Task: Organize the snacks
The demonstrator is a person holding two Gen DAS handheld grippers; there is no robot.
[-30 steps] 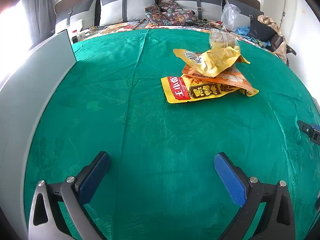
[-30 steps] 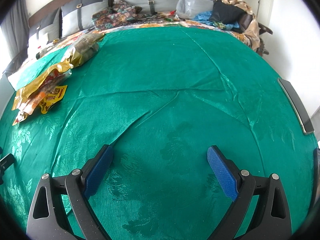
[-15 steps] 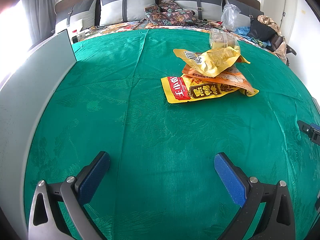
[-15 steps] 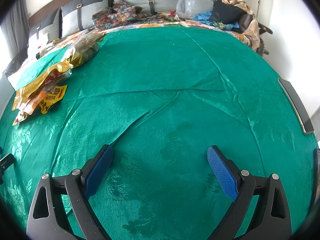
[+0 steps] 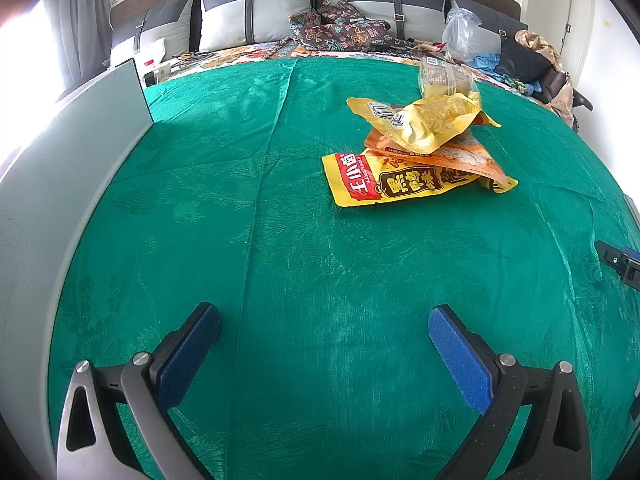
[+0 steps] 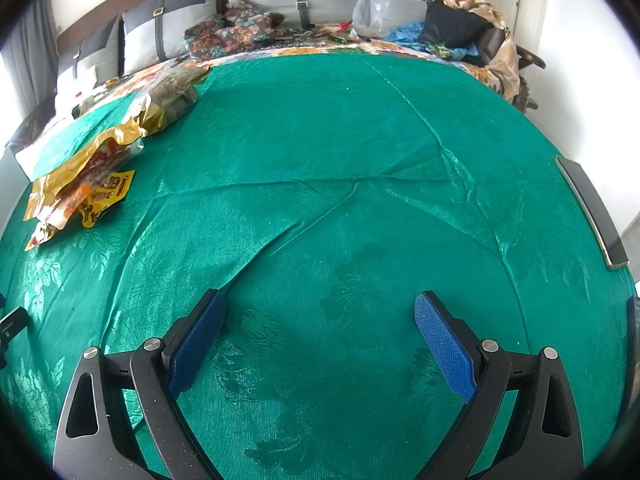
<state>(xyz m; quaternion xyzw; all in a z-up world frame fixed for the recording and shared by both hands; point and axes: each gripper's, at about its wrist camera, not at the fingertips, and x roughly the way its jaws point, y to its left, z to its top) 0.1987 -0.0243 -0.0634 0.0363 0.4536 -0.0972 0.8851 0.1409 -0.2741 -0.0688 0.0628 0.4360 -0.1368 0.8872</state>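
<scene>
Across the green cloth (image 5: 280,240) ahead of my left gripper (image 5: 324,320), the snack packets lie in a loose heap, well apart from my fingers. My left jaws are spread wide with nothing between the blue pads (image 5: 456,356) but bare cloth. Lowest in the heap is a yellow packet with a red band (image 5: 384,184), flat on the cloth; an orange packet (image 5: 452,154) lies over its far part, and a crumpled yellow packet (image 5: 424,122) sits on top. Behind them stands a clear packet (image 5: 444,78) whose contents I cannot make out.

My right gripper (image 6: 320,316) is likewise spread wide over empty cloth. From that side the same heap (image 6: 80,184) sits far off at the left edge, squashed by the lens, so the packets blur into each other (only gold, orange and yellow tell them apart).

A grey panel (image 5: 60,200) stands along the left edge of the cloth, cut off by the frame. A dark flat slab (image 6: 592,212) lies at the right edge of the cloth; what it is I cannot tell. A small part of my right gripper pokes in at the left view's right edge, mostly cropped. Pillows (image 5: 256,12) line the far side.
</scene>
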